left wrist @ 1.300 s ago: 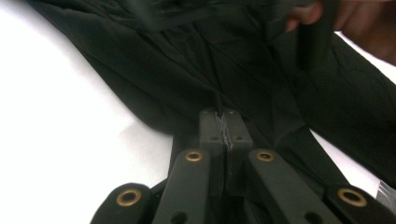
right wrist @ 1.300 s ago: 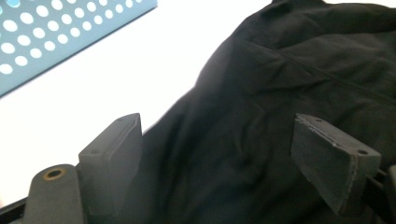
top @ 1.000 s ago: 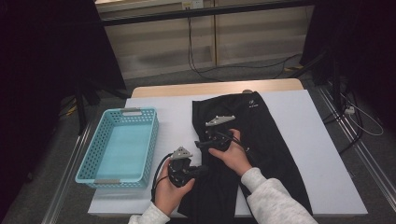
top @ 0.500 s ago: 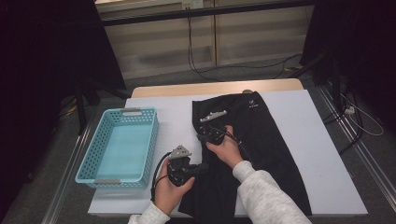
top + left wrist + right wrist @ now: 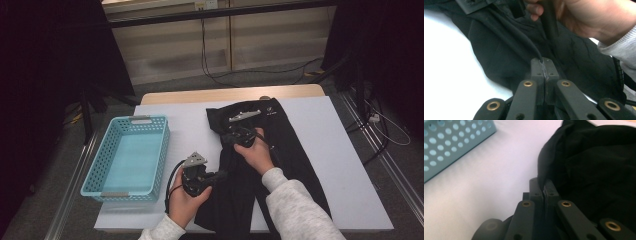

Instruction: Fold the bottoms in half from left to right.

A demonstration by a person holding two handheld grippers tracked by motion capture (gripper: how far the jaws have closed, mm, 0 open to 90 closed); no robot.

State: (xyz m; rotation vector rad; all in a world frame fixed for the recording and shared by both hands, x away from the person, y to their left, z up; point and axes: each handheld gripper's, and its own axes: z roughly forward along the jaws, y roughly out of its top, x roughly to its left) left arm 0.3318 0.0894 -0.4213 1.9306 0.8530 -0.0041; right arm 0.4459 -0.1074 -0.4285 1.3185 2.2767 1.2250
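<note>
A black garment (image 5: 280, 150) lies lengthwise on the white table (image 5: 340, 165). My left gripper (image 5: 219, 175) is at its near left edge, shut on a thin fold of the black cloth (image 5: 511, 45), which is pinched between the jaw tips (image 5: 543, 63). My right gripper (image 5: 227, 137) is farther up the same edge. Its jaws have just been closing and now stand shut on the garment's left hem (image 5: 554, 162), with cloth caught between the tips (image 5: 542, 185). The left gripper view also has the right hand (image 5: 584, 17) over the garment.
A light blue perforated basket (image 5: 131, 155) stands on the table's left side, and its wall shows in the right gripper view (image 5: 449, 142). Bare white table (image 5: 486, 177) lies between the basket and the garment. Cables run over the floor beyond the far edge.
My right gripper has moved away from the person along the garment's left edge and closed its jaws on the cloth there. The left gripper has stayed put, still gripping.
</note>
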